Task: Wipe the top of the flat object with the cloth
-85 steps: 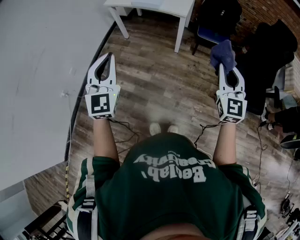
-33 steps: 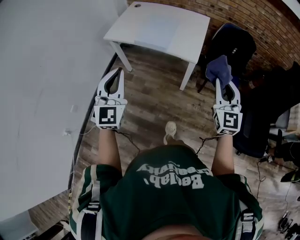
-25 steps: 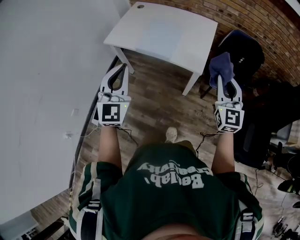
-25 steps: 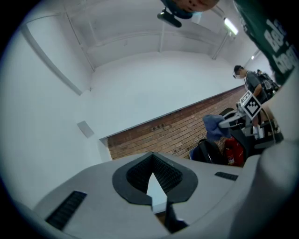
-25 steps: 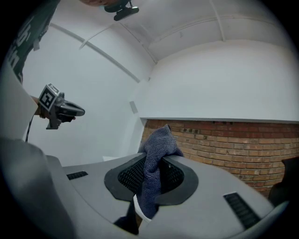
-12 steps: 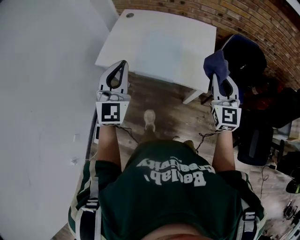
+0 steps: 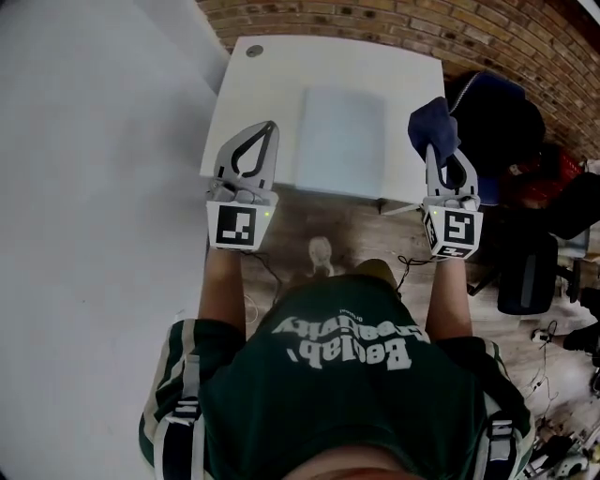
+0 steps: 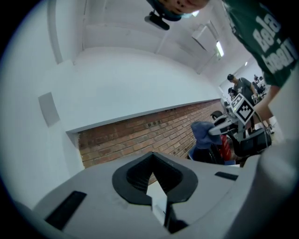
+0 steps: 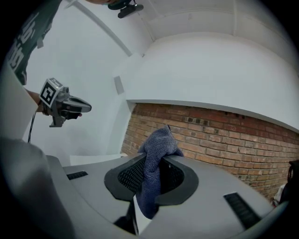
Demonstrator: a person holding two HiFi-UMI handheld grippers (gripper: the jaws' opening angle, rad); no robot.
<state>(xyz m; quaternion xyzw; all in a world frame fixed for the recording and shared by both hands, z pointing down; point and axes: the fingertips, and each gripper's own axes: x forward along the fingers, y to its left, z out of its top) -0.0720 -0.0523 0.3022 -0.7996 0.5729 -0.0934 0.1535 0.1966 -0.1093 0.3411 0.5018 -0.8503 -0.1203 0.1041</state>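
A white table (image 7: 272,75) against the brick wall (image 7: 375,19) bears the flat object (image 7: 341,141), seemingly rigid. Our right gripper (image 7: 433,155) clamps the soft, limp cloth (image 7: 433,120) mid-fold; our left gripper (image 7: 271,129) is closed, empty.

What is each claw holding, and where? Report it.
The right claw grips the dark blue fabric cloth by its bunched middle; the left claw is shut, empty.

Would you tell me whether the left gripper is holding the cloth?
No, the left gripper has its jaws together on nothing; the blue cloth is clamped in the right gripper.
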